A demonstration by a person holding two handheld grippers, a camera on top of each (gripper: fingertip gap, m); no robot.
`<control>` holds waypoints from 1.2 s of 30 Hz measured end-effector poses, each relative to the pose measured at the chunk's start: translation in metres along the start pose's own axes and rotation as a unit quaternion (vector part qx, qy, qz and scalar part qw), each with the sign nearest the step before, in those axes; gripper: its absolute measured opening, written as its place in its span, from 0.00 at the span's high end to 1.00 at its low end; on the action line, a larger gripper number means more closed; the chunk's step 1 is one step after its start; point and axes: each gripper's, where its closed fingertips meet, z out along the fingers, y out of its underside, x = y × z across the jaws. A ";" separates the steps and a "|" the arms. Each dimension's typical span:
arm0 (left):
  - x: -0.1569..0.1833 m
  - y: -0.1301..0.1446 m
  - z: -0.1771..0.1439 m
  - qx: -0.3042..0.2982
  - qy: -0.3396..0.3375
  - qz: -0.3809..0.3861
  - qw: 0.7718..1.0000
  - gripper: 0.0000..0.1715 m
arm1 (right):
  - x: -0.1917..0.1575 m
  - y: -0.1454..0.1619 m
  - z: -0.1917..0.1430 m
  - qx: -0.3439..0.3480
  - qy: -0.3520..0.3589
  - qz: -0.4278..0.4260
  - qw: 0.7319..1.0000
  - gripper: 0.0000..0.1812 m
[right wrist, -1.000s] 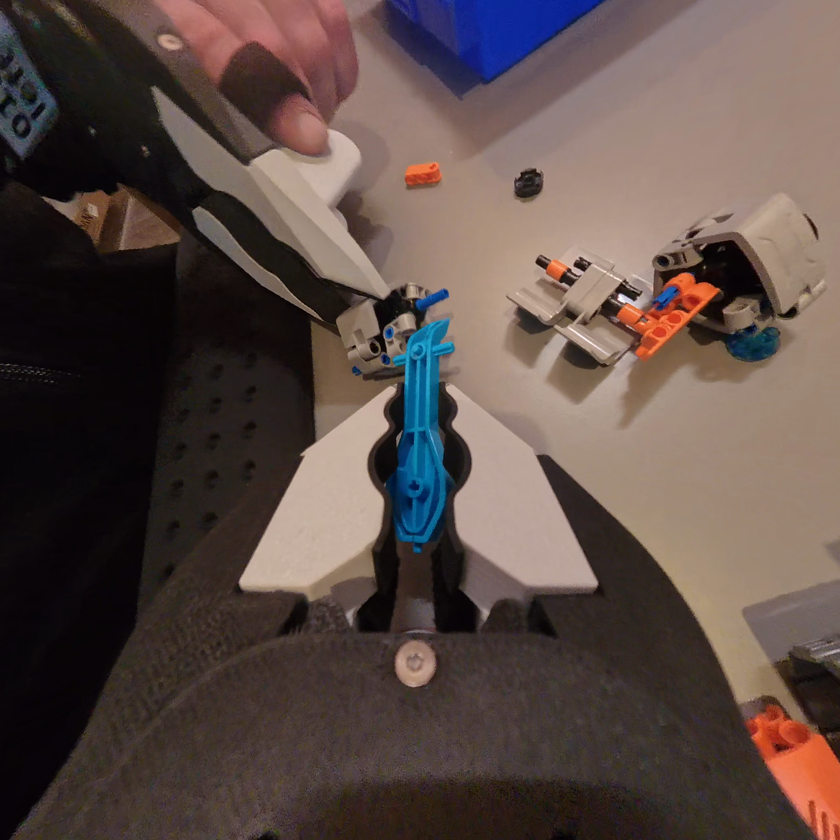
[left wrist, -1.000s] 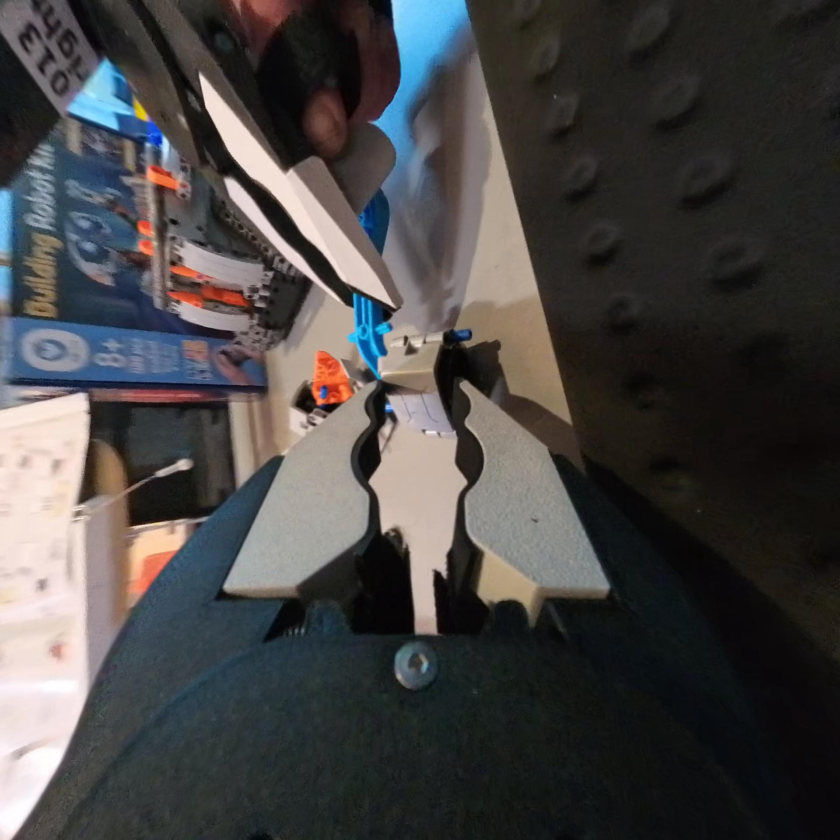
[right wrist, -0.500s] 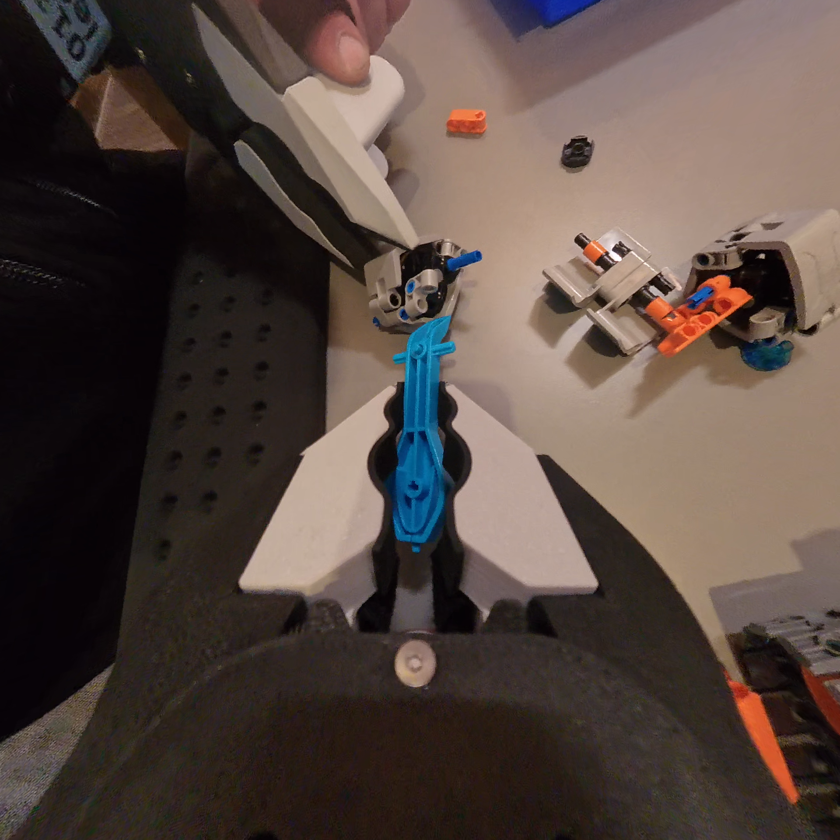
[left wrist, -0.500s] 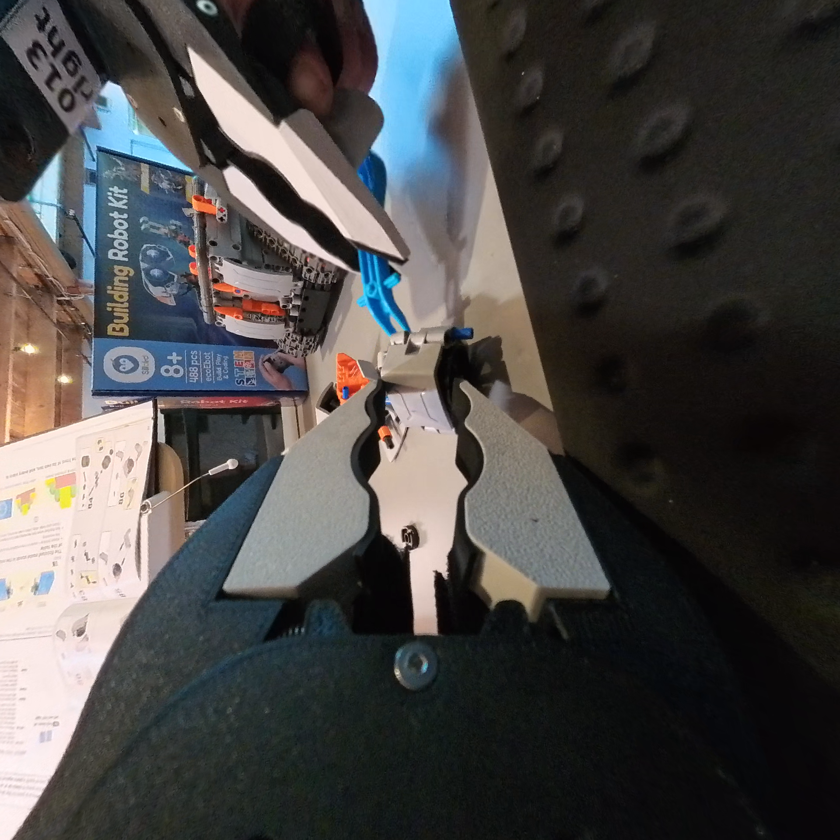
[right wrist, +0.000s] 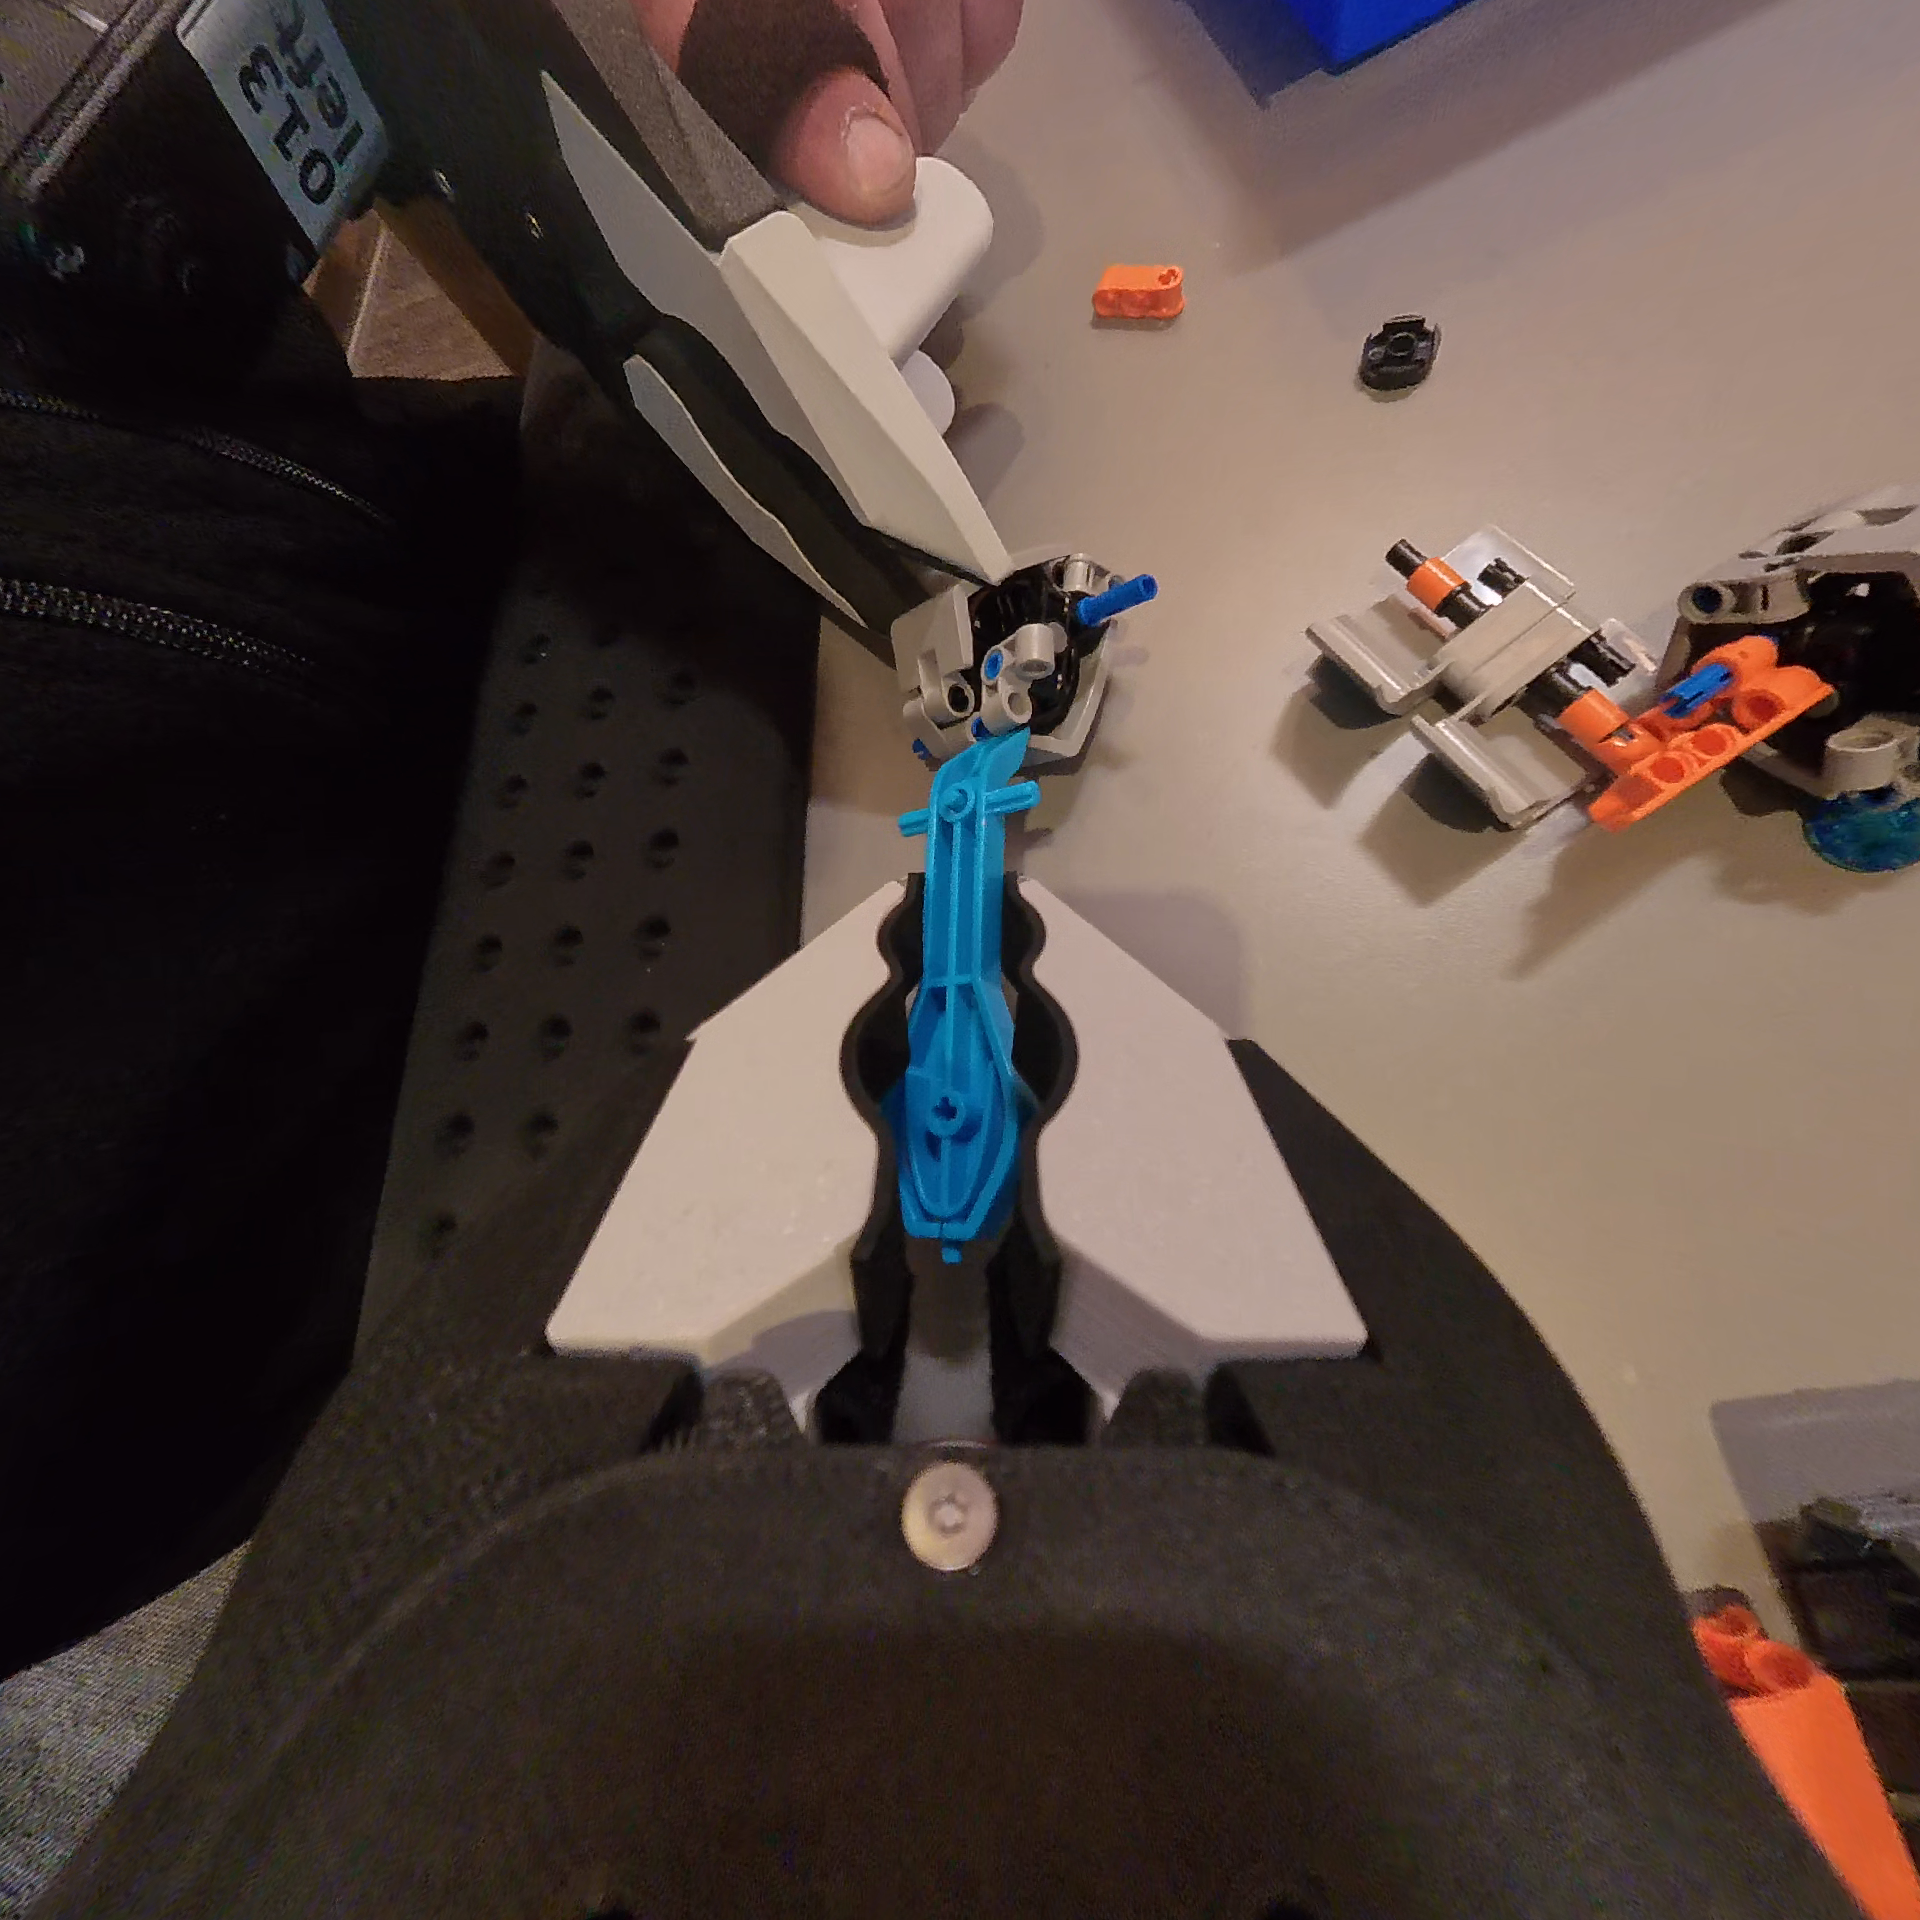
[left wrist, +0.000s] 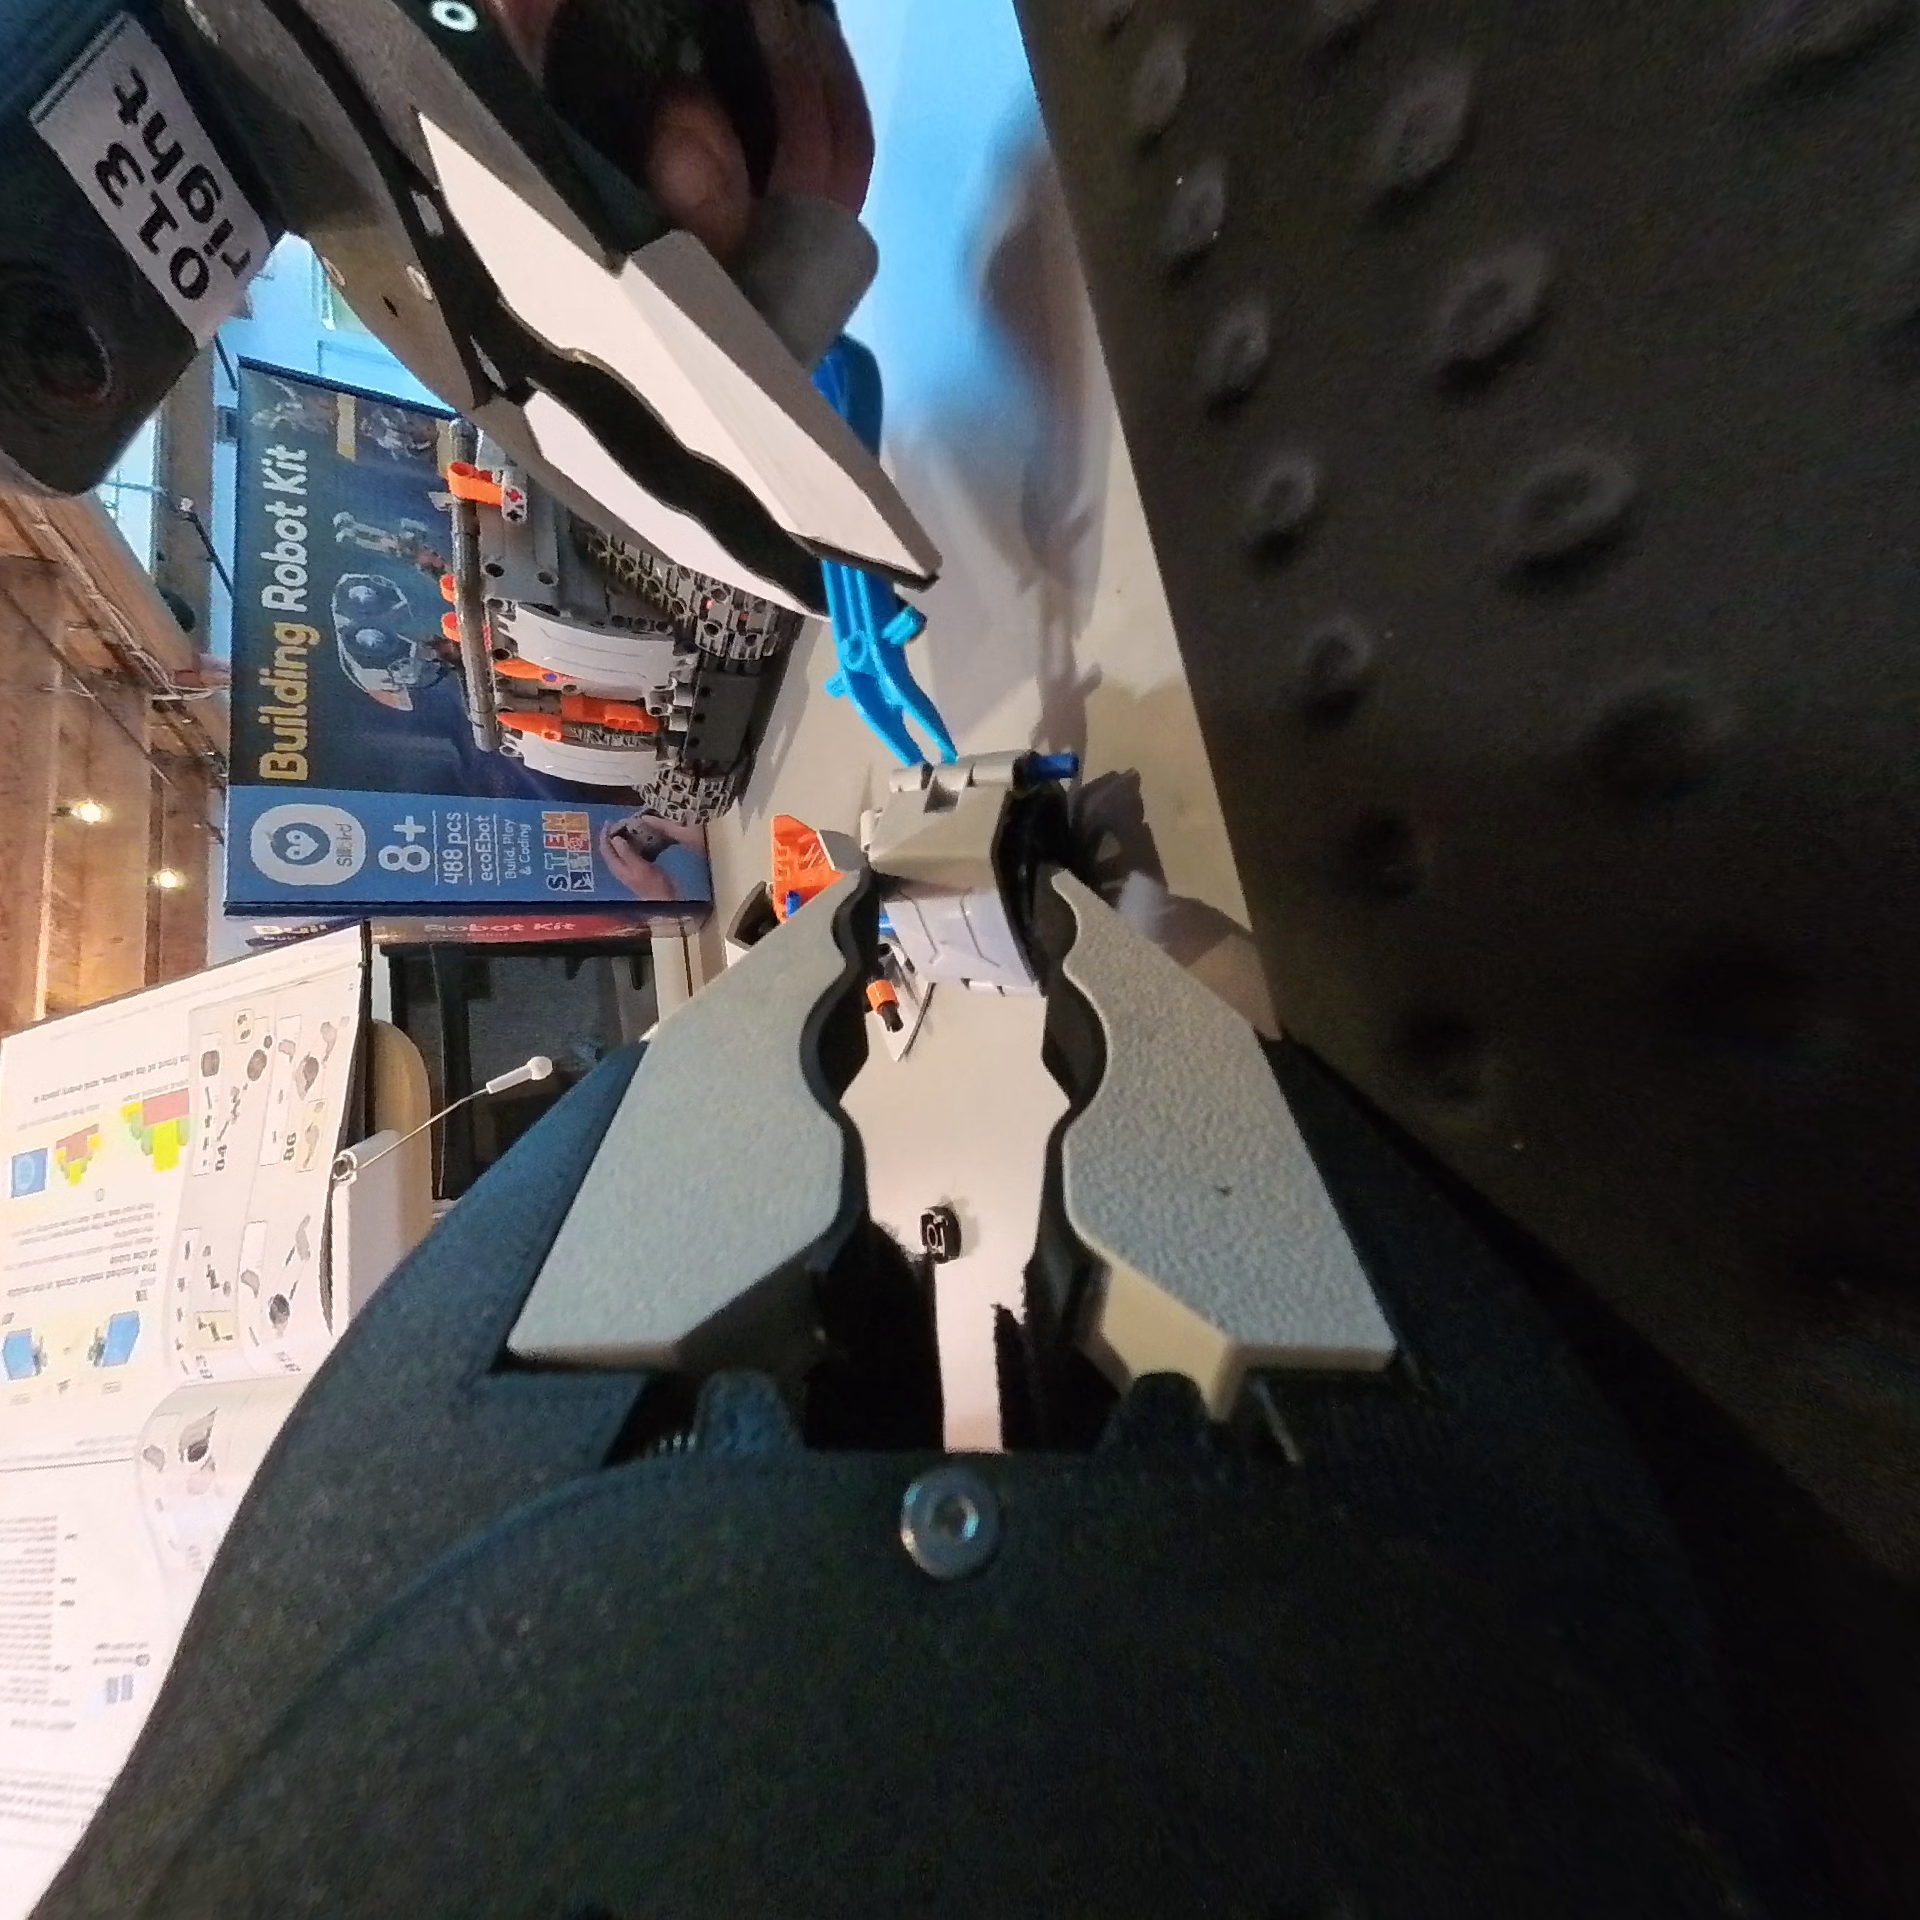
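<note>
Holding a long light-blue plastic piece (right wrist: 961,1039) lengthwise between its fingers, the right gripper (right wrist: 961,904) has the pointed tip of that piece right up against the small grey and black block assembly (right wrist: 1003,665), just beyond its fingertips. That little assembly is pinched at its far side by the left gripper (left wrist: 951,914), which comes in from the upper left in the right wrist view, with a thumb (right wrist: 831,125) pressing on its handle. It sits at the edge of the tan worktop (right wrist: 1351,1039), next to a black perforated pad (right wrist: 582,852). Further right there's a bigger grey and orange build (right wrist: 1621,686), plus a loose orange connector (right wrist: 1138,291) and a small black ring piece (right wrist: 1397,351) well apart. The left view also shows a kit box (left wrist: 416,665) and an instruction sheet (left wrist: 177,1164).
</note>
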 end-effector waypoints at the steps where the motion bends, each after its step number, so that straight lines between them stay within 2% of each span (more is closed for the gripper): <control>1: 0.000 0.000 0.000 0.000 0.000 0.001 1.000 0.84 | 0.000 -0.001 0.000 0.003 0.000 0.002 1.000 0.94; 8: 0.000 0.000 0.000 -0.001 0.000 0.001 1.000 0.84 | -0.001 -0.001 0.004 -0.001 -0.006 0.009 1.000 0.94; 16: 0.000 0.001 0.001 -0.002 0.002 -0.007 1.000 0.85 | -0.002 0.005 0.005 -0.064 0.020 -0.046 0.997 0.94; 23: -0.003 0.003 0.004 0.004 0.014 -0.048 0.999 0.85 | 0.004 0.004 -0.001 -0.068 0.034 -0.057 0.995 0.94; 36: -0.005 0.005 0.007 0.010 0.023 -0.069 0.997 0.85 | 0.006 0.001 -0.003 -0.067 0.027 -0.055 0.996 0.94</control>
